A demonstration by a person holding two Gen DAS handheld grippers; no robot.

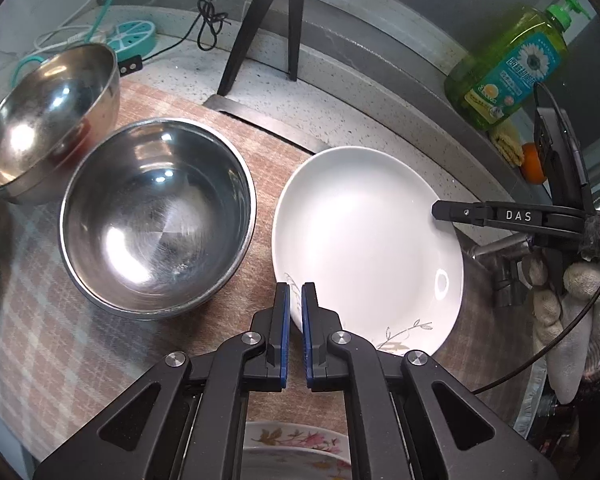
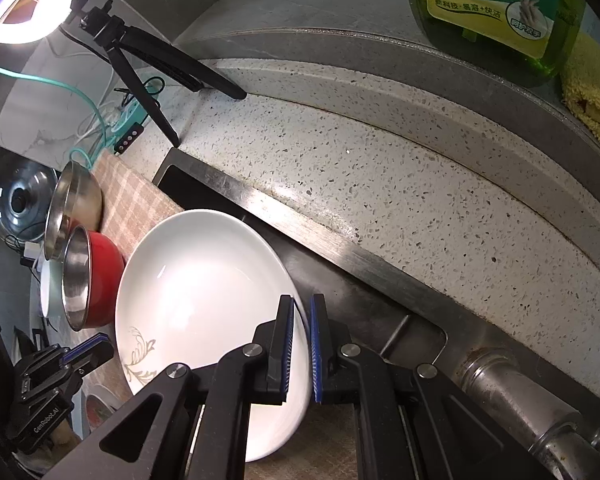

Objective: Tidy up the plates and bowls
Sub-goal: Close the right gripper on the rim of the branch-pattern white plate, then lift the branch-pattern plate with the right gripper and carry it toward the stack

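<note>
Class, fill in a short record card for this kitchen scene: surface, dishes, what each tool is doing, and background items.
surface: checked cloth on a speckled counter
dishes: white plate; two steel bowls, near and far
left tool: fingers close together at the plate's near rim
right tool: fingers straddle the plate's far rim; contact unclear
background: green soap bottle, black tripod

Green soap bottle (image 1: pixel 508 60) on ledge; tripod (image 1: pixel 268 20); checked cloth (image 1: pixel 60 320); teal power strip (image 1: pixel 134 38).
</note>
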